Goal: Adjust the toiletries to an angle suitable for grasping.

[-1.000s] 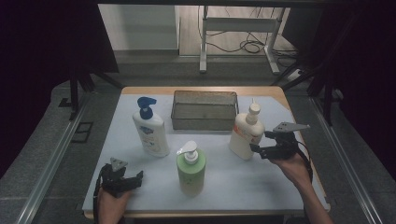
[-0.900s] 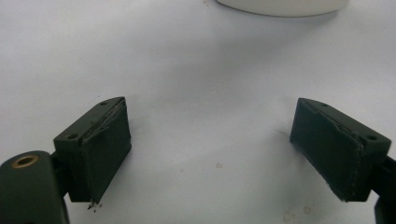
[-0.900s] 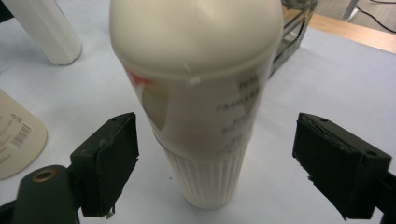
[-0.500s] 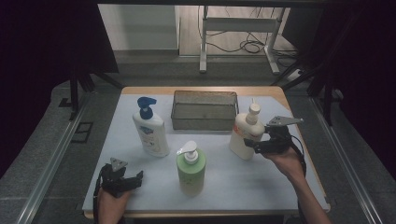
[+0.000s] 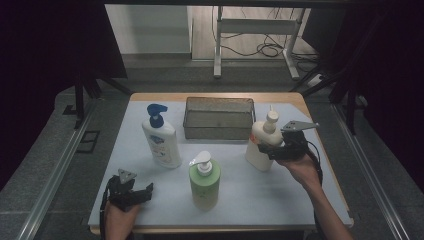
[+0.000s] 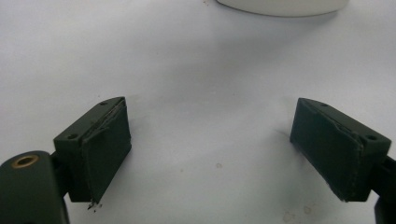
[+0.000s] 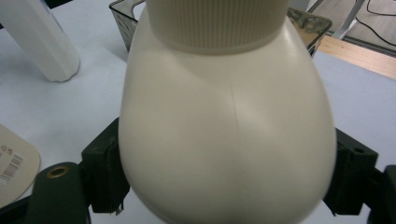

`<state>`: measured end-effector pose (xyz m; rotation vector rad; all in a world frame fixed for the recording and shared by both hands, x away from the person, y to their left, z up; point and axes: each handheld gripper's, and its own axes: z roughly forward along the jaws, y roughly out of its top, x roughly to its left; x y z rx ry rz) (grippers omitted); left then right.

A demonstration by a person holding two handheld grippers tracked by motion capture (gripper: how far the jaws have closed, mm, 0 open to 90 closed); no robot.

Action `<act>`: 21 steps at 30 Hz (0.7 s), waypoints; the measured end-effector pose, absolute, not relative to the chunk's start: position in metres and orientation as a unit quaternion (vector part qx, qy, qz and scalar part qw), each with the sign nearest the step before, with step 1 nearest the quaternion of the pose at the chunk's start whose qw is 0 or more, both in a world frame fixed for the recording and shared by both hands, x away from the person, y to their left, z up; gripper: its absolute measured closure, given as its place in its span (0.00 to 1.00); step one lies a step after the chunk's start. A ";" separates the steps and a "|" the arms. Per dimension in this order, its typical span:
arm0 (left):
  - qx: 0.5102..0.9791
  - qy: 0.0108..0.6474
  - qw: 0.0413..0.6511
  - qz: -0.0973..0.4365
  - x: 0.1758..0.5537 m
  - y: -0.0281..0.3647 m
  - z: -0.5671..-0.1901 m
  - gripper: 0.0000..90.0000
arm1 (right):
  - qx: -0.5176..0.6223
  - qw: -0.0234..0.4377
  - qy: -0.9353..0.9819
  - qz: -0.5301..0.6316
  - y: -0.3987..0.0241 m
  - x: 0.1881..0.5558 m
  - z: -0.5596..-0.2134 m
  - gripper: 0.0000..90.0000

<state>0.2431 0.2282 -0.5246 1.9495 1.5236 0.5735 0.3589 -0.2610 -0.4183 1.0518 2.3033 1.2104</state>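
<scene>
A cream pump bottle (image 5: 257,135) stands upright on the right of the white table, in front of the wire basket's right end. My right gripper (image 5: 264,151) comes at it from the right. Its jaws have just been closing, and in the right gripper view the bottle's rounded body (image 7: 224,130) sits between them with both pads against its sides. My left gripper (image 5: 144,190) rests at the table's front left. Its jaws stand wide apart in the left gripper view (image 6: 212,149), with bare tabletop between them.
A white bottle with a blue pump (image 5: 161,142) stands left of centre. A green pump bottle (image 5: 204,180) stands in the front middle. A dark wire basket (image 5: 218,117) sits at the back middle. The table's wooden edge (image 5: 305,107) shows at the back right.
My right gripper has moved left onto the cream bottle, so its jaws now sit around the bottle's body. The left gripper and the other bottles have stayed put.
</scene>
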 end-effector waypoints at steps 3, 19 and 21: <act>0.733 0.573 0.296 0.216 0.243 0.228 -0.525 0.13 | 0.367 0.169 0.812 0.420 -0.259 0.360 -0.417 0.26; 0.733 0.573 0.296 0.215 0.243 0.228 -0.525 0.13 | 0.364 0.179 0.816 0.412 -0.254 0.358 -0.414 0.42; 0.733 0.573 0.296 0.215 0.243 0.228 -0.525 0.13 | 0.366 0.182 0.813 0.414 -0.254 0.357 -0.414 0.42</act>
